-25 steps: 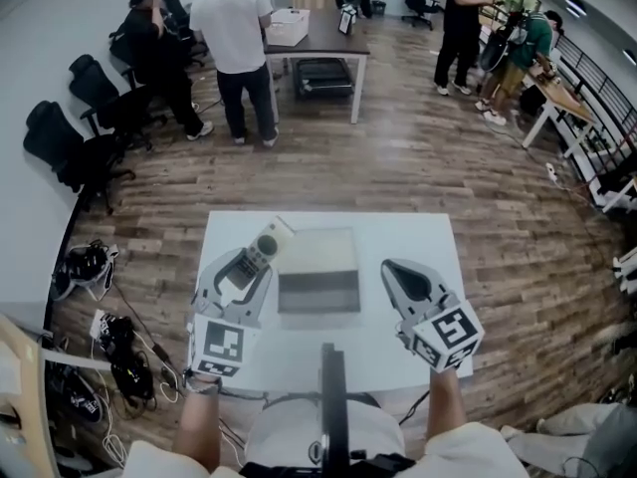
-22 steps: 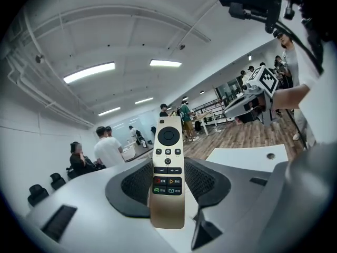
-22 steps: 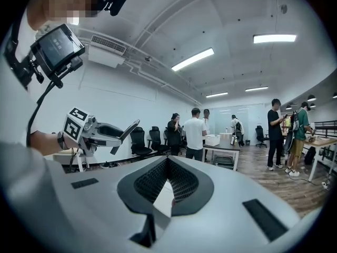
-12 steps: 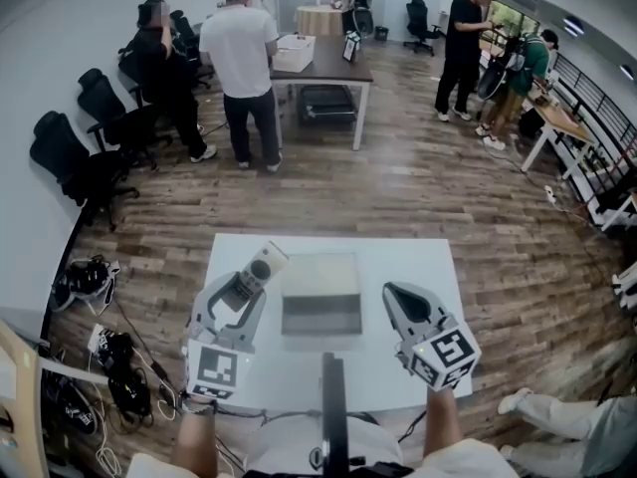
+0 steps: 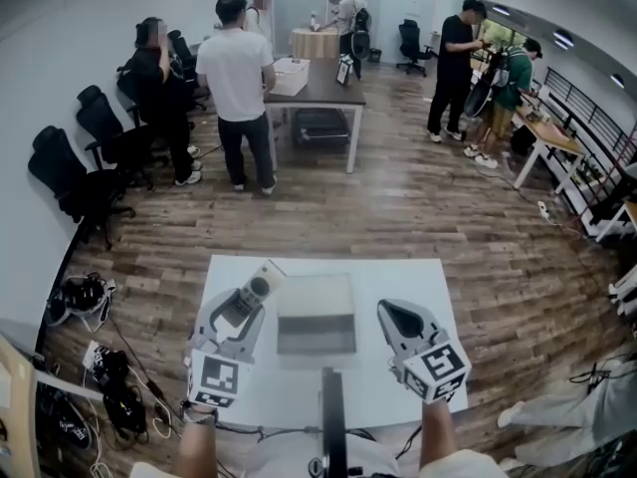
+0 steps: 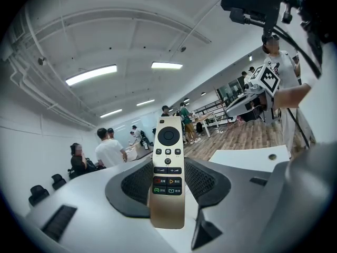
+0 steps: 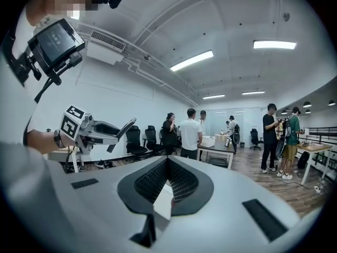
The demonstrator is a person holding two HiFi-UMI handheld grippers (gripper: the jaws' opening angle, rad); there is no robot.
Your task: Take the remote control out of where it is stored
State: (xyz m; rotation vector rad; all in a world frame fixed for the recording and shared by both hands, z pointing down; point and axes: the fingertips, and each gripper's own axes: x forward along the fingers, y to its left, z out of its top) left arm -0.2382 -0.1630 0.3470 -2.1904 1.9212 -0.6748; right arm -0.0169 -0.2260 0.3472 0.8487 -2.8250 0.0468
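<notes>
The remote control is gold and white with a round pad at its top and coloured buttons. My left gripper is shut on its lower half and holds it upright in the air. In the head view the remote sticks out past the left gripper, above the table's left side and next to the grey storage box. My right gripper hovers right of the box; its jaws stand shut with nothing between them. The right gripper view also catches the left gripper.
The white table holds only the grey box. Bags and cables lie on the wood floor to its left. Office chairs line the left wall. Several people stand around a far table.
The head camera has tilted, so the table sits lower in the picture. Both grippers keep their places relative to the table, and the remote stays held.
</notes>
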